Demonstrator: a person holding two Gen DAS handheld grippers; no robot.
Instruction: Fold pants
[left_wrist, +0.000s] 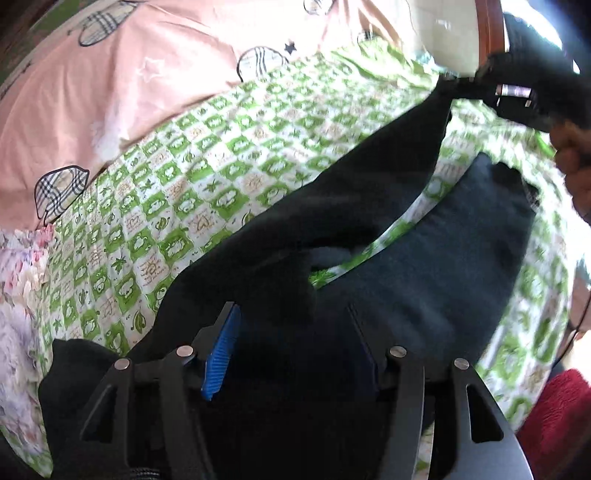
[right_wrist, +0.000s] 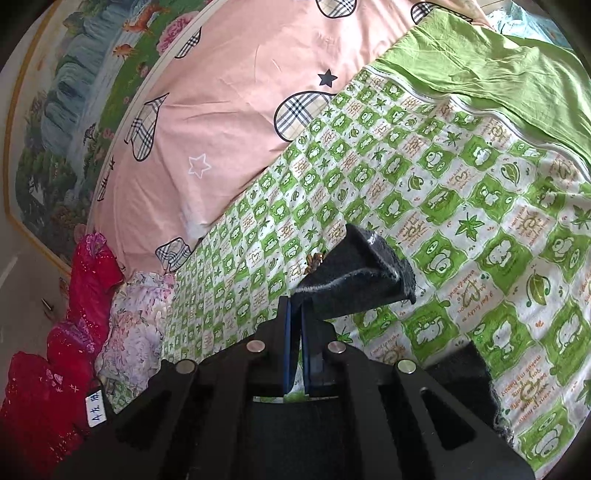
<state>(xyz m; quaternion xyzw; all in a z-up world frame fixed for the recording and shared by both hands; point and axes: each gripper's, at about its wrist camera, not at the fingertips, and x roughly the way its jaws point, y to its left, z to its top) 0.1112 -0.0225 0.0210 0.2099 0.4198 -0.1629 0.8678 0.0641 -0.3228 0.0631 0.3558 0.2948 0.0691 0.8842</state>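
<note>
Spread left tool (left_wrist: 295, 343) hovers over the pants (left_wrist: 424, 266); right tool (right_wrist: 297, 306) pinches a leg hem: judged best, lay it squarely over the other leg.

Bed takes up most of both views, covered w/ a green-and-white checked sheet (right_wrist: 443, 206) printed w/ frogs and leaves; a plain green cloth (right_wrist: 498, 66) lies over its far end. Pink quilt (right_wrist: 236, 110) w/ plaid hearts and stars runs along the sheet's far side, floral pillow (right_wrist: 136, 325) and red sequinned fabric (right_wrist: 55, 369) near it. Landscape painting (right_wrist: 74, 110) w/ waterfalls and flowers hangs on wall behind; wooden post (left_wrist: 491, 26) at top of left view, bright daylight throughout.
</note>
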